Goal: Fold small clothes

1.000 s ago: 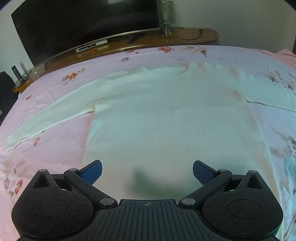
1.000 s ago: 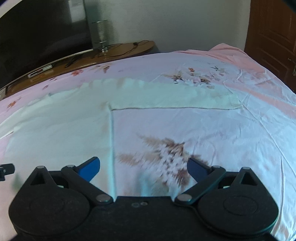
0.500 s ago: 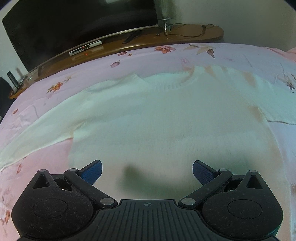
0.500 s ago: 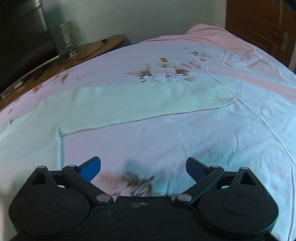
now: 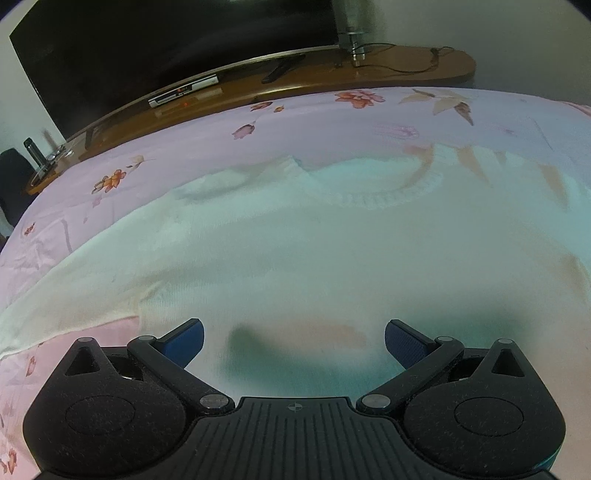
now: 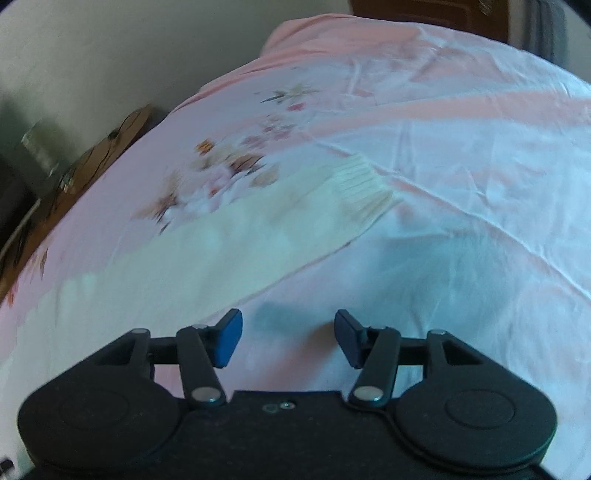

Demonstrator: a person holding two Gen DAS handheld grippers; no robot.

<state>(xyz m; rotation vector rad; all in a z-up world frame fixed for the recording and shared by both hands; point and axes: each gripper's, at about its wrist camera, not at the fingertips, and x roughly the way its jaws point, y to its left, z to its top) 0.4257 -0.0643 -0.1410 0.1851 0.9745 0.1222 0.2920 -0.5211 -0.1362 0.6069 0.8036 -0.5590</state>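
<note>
A cream knit sweater (image 5: 303,254) lies flat on the pink floral bedsheet (image 5: 332,122), its ribbed collar (image 5: 391,194) toward the far side. My left gripper (image 5: 294,341) hovers over the sweater's body, open, with nothing between its blue pads. In the right wrist view the sweater's sleeve (image 6: 229,243) runs diagonally up to its ribbed cuff (image 6: 364,184). Over the bare sheet just below that sleeve, my right gripper (image 6: 288,338) has its jaws closing, about half apart, with nothing between them.
A wooden TV bench (image 5: 332,74) with a dark screen (image 5: 147,48), a set-top box (image 5: 183,90) and cables borders the far side of the bed. A dark wooden door (image 6: 443,14) stands beyond the bed at the right. The sheet (image 6: 480,184) is wrinkled around the cuff.
Both grippers moved lower and farther across the bed. The left view now sits closer to the collar. The right gripper rolled, travelled along the sleeve toward the cuff, and its jaws narrowed.
</note>
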